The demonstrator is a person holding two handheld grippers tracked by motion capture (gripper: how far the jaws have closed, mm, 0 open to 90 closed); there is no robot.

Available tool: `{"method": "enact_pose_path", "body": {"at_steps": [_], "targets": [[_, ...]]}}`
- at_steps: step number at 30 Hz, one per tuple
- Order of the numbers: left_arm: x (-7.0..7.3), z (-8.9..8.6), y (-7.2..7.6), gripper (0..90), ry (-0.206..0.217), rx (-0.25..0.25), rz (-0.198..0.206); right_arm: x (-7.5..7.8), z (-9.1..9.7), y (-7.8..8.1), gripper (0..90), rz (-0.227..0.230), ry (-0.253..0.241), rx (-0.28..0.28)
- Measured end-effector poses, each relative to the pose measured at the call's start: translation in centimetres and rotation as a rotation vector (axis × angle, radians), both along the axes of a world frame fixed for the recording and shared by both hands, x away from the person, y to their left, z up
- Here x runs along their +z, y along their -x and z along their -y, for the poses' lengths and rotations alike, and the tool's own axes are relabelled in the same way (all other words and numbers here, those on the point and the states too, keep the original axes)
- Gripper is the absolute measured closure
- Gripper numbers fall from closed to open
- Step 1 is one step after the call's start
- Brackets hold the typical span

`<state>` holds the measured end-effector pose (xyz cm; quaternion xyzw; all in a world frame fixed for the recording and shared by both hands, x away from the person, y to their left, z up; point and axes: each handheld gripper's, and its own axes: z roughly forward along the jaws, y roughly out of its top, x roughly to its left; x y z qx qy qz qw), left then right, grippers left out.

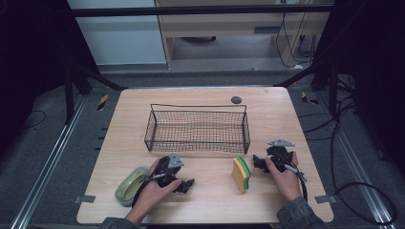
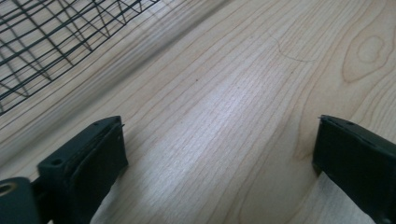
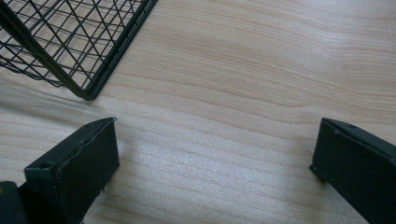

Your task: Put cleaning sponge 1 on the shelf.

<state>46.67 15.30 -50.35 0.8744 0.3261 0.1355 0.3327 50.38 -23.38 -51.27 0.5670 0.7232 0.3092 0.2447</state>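
Sponge stands between both wide-fingered grippers, wire basket behind, green tape roll far left.

You will find no writing, label, brand, number or sign that can be read anywhere here. The wire basket carries no tag. In front of it, the sponge and the green roll at the bench's near left show plain surfaces, too small to reveal any print. The yellow-and-black striped strips on the floor left and right of the basket are plain hazard markings, without lettering.
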Motion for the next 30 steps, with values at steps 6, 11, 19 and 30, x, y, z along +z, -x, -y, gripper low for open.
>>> {"method": "enact_pose_path", "body": {"at_steps": [6, 11, 19, 30], "targets": [[0.9, -0.6, 0.5, 4.3, 0.027, 0.008, 0.024, 0.0, 0.0, 0.0, 0.5, -0.001, -0.001, 0.001], [3.3, -1.8, 0.8, 5.4, 0.028, 0.025, 0.049, 0.0, 0.1, 0.3, 0.5, -0.001, 0.001, 0.003], [7.9, -5.1, 0.6, 6.0, -0.047, 0.060, 0.037, 0.0, 0.1, 0.5, 0.5, -0.002, -0.001, 0.006], [11.0, -10.3, 1.0, 5.3, -0.143, 0.145, -0.028, 0.0, 0.1, 0.8, 0.6, -0.001, 0.002, 0.001]]}}
